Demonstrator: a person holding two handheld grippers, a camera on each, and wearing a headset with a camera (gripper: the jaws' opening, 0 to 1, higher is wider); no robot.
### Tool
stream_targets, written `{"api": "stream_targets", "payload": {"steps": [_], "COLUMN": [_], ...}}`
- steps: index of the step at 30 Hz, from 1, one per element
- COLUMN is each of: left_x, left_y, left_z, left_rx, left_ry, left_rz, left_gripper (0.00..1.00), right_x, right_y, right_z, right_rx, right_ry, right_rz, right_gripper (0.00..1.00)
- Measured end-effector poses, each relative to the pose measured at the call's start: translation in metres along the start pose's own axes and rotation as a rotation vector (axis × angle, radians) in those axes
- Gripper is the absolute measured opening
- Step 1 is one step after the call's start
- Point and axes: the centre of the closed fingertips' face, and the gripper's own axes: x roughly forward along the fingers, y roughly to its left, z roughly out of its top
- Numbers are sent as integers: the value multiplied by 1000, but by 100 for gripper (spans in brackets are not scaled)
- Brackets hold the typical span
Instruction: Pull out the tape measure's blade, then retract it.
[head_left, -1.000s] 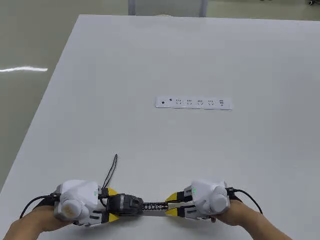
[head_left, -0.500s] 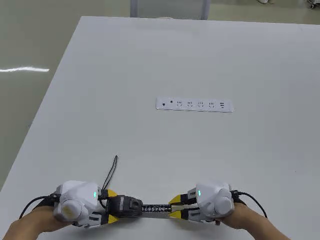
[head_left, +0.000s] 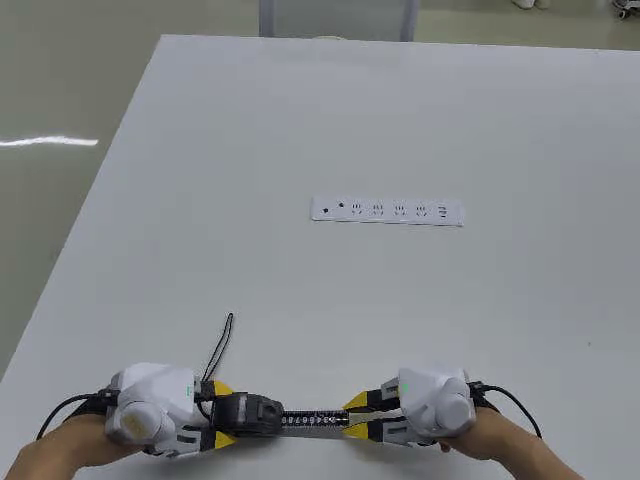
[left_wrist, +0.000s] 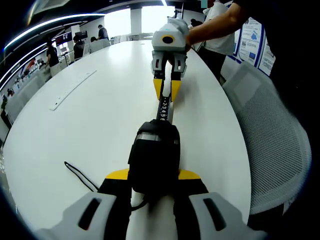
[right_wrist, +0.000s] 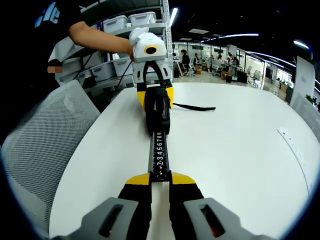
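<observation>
A black tape measure (head_left: 252, 413) lies at the near table edge, held in my left gripper (head_left: 219, 413), whose yellow-tipped jaws are shut on its case (left_wrist: 154, 156). Its black blade (head_left: 314, 417) with white numbers runs right to my right gripper (head_left: 357, 415), which is shut on the blade's end (right_wrist: 160, 175). In the right gripper view the blade (right_wrist: 159, 150) stretches forward to the case (right_wrist: 157, 111) and the left gripper (right_wrist: 154, 95) behind it. In the left gripper view the right gripper (left_wrist: 167, 85) pinches the far end of the blade (left_wrist: 164, 110). A black wrist cord (head_left: 221, 344) trails from the case.
A white power strip (head_left: 387, 210) lies flat in the middle of the white table (head_left: 400, 120). A mesh chair (right_wrist: 37, 150) stands at the near edge of the table. Shelving with bins and several people show far off in the gripper views.
My right gripper has moved to the right with the blade's end, so more of the blade shows between the two grippers. The left gripper and the case have stayed put.
</observation>
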Motion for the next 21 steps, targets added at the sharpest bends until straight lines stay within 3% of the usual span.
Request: {"api": "stream_targets", "payload": {"steps": [21], "left_x": [0], "left_y": [-1], "left_z": [0], "left_rx": [-1], "left_ry": [-1], "left_rz": [-1], "left_gripper": [28], "right_x": [-11], "right_y": [0], "right_z": [-6], "right_rx": [12], "right_ry": [-1], "right_rz": [-5], "right_gripper": [10]}}
